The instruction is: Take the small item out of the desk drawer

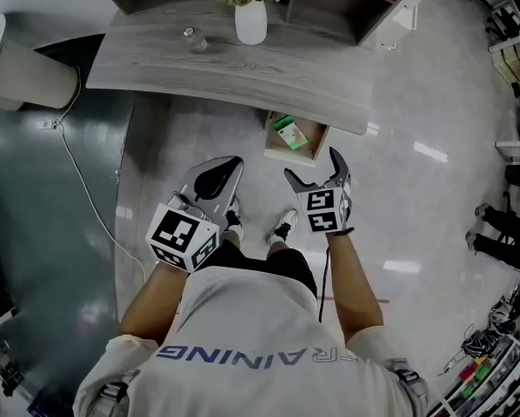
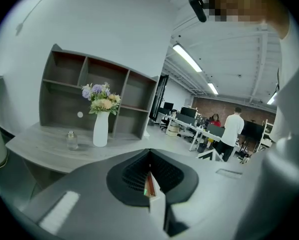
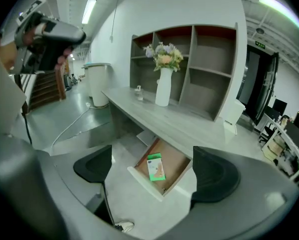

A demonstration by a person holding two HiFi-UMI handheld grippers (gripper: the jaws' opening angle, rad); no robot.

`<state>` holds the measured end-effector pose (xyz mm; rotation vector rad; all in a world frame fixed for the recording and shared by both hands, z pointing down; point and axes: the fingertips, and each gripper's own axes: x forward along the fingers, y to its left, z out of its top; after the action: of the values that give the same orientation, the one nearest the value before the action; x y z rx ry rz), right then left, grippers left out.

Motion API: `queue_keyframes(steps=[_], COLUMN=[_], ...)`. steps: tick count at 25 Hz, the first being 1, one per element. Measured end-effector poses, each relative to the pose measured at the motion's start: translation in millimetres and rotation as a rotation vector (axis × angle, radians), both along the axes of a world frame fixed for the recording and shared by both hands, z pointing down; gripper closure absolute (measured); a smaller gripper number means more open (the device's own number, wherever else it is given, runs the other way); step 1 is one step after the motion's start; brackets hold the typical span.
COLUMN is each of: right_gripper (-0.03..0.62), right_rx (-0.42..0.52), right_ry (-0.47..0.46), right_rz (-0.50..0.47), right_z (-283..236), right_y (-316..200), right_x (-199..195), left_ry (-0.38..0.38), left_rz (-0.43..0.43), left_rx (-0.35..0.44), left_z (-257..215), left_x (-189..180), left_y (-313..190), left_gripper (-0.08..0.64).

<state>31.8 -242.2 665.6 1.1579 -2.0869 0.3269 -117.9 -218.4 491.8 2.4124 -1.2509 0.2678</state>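
**The small green box waits in the open drawer**

The drawer stands pulled out from under the grey counter, and the small green box lies flat on its wooden bottom, near the front. The right gripper hovers over the floor short of the drawer, jaws spread wide and grasping nothing (box and drawer show in the gap, well beyond). Beside it, the left gripper has its jaws clenched together. A white vase of flowers and a small glass bottle stand on the counter.
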Motion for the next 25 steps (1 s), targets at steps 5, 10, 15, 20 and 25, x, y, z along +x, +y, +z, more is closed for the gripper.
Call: queue_keyframes(steps=[5,10,15,20,25], right_gripper=[0.081,0.087,0.098,0.126,0.19], right_rx=[-0.069,-0.107,-0.136,-0.178,-0.184], right_ry=[0.071,0.174,0.275,0.337,0.377], right_rz=[0.049,0.062,0.047,0.02,0.038], right_z=[87,161,223,272,295], right_y=[-24,-48,-70,-76,-82], right_x=[-2,-4,-2,-9,-10], left_ry=[0.001,-0.007,-0.013,-0.016,-0.038], left_rz=[-0.045,-0.069,-0.107,-0.128,-0.133], left_rx=[-0.055,-0.102,-0.126,-0.161,-0.171], left_z=[37,72,97,123,143], left_x=[-14,-28,-35,-38,-48], left_y=[-3,-8,-17,-17,-8], left_gripper=[0.561,0.561,0.561,0.561,0.561])
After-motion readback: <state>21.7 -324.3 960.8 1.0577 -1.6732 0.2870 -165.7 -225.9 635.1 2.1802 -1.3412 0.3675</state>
